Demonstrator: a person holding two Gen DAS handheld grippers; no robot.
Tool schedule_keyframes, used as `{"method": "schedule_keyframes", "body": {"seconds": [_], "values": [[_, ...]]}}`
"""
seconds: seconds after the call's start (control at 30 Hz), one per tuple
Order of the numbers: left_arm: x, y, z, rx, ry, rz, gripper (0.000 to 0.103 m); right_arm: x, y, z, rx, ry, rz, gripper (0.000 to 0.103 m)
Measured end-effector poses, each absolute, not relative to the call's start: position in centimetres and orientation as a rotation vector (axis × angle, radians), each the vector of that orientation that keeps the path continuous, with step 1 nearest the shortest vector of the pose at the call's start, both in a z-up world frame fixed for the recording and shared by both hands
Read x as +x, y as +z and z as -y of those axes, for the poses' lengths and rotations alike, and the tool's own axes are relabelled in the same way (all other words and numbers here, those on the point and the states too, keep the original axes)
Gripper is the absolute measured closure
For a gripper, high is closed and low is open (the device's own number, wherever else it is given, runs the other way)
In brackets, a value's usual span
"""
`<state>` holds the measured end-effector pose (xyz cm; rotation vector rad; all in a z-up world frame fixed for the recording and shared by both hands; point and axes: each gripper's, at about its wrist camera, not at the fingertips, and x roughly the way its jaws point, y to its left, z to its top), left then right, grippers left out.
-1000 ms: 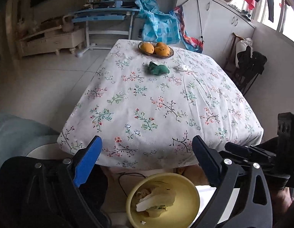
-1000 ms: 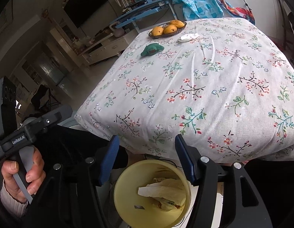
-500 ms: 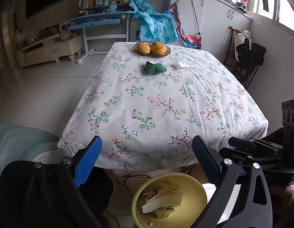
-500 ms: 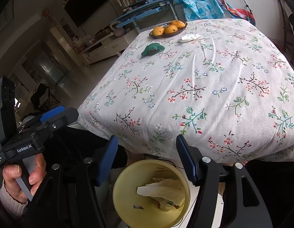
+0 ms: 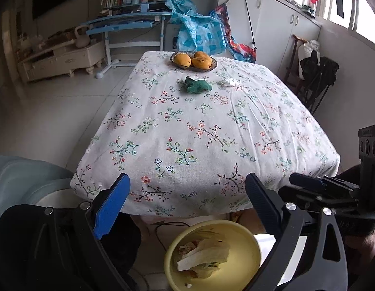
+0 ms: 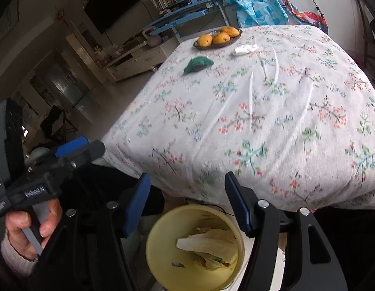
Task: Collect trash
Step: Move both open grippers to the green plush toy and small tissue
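While held above the floor at the near edge of the table (image 5: 236,111): left gripper (image 5: 187,208) and right gripper (image 6: 187,201), both angled downward, jaws of each spread wide, nothing between the pads, nothing gripped. Directly below and between the fingers in both views: yellow trash bin (image 5: 245,240) (image 6: 163,262) standing on the floor just off the table's near edge, containing crumpled paper waste (image 5: 204,254) (image 6: 209,242) and scraps beneath it. Covering the table: white floral tablecloth (image 5: 202,131) (image 6: 272,111), lightly creased. At the far end of the cloth: shallow dish (image 5: 211,66) (image 6: 233,39) holding three mangoes (image 5: 192,60) (image 6: 217,37). Just in front of the dish: green plush toy (image 5: 197,85) (image 6: 198,63). Beside the toy, apart from it and nearer the right edge of the table: crumpled white tissue (image 5: 229,82) (image 6: 244,49), lying flat on the cloth, well apart from both grippers and from the bin. At lower left of the right wrist view: hand (image 6: 30,228) around the handle of the left gripper. Behind the table: blue desk (image 5: 129,21), blue checked plastic bag (image 5: 199,34), low cream cabinet (image 5: 59,58).
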<state>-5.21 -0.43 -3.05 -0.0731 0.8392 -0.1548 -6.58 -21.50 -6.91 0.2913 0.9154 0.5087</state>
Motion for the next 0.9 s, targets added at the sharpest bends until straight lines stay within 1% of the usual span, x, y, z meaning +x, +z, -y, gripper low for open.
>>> {"method": "schedule_keyframes", "body": {"seconds": [0.23, 0.47, 0.7, 0.9], "values": [[-3.0, -3.1, -1.1, -0.193, -0.144, -0.873, 0.011, -3.0, -3.7, 22.4, 0.212, 0.48, -0.845, 0.041], [1.1, -2.4, -0.4, -0.186, -0.142, -0.861, 0.011, 2.2, -1.5, 22.6, 0.112, 0.458, -0.817, 0.041], [7.5, -2.3, 0.4, -0.211, -0.156, -0.878, 0.011, 8.8, -2.2, 22.4, 0.049, 0.414, -0.845, 0.041], [14.2, -3.3, 1.1, -0.263, -0.119, -0.902, 0.011, 14.4, -3.4, 21.9, 0.037, 0.377, -0.87, 0.041]]}}
